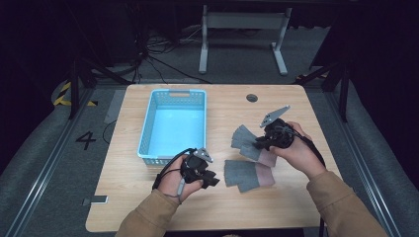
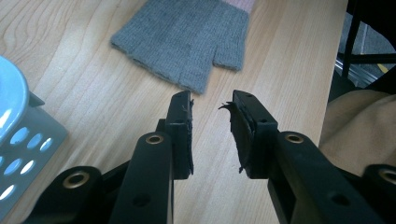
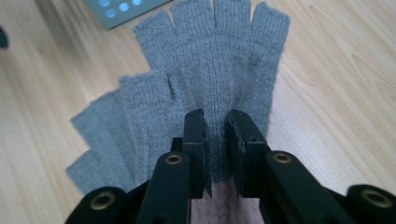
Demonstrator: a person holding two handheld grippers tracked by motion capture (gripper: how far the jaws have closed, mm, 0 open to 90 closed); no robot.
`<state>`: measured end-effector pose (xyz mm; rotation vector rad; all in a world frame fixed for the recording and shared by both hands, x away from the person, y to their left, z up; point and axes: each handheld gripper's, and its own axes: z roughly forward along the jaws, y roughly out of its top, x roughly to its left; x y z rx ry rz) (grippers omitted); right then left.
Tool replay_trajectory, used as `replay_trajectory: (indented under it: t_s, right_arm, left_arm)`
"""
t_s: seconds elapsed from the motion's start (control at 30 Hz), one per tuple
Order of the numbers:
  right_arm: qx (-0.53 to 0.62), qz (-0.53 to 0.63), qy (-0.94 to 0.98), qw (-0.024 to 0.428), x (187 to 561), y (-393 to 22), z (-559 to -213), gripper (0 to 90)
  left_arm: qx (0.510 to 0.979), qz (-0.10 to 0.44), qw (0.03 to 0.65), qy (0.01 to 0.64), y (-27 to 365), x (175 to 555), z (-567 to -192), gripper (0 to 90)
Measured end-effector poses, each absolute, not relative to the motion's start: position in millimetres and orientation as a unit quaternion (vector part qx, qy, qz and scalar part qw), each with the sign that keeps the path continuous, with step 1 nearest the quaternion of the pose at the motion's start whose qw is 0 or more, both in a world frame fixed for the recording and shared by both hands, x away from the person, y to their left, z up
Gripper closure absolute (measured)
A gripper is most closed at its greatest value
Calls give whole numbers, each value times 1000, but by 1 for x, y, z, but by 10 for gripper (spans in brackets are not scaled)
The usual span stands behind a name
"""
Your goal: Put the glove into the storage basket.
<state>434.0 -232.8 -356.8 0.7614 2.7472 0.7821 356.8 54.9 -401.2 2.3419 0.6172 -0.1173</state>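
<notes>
I hold the right gripper [image 3: 217,123] low over the far grey fingerless glove [image 3: 219,60], its jaws narrowly parted with a fold of the knit between them just ahead of the pink cuff, though I cannot tell whether they pinch it; the glove's finger stubs fan out beyond the fingertips toward the light blue basket [image 1: 173,123]. My left gripper [image 2: 212,114] rests near the wooden table [image 2: 289,60] with its jaws spread and nothing between them, and the near grey glove [image 2: 187,42] lies flat just beyond its fingertips, apart from them, with the basket off to their left.
</notes>
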Motion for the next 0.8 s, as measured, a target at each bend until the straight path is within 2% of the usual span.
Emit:
replay_trajectory:
  t_s: [0.37,0.8]
  right_arm:
    - [212,261,939,68,417,-232,-365,782]
    - [164,254,952,45,404,-227,-389,781]
  left_arm:
    - [906,-47,349,237,54,356,-402,698]
    - [907,-50,345,237,53,355,-404,707]
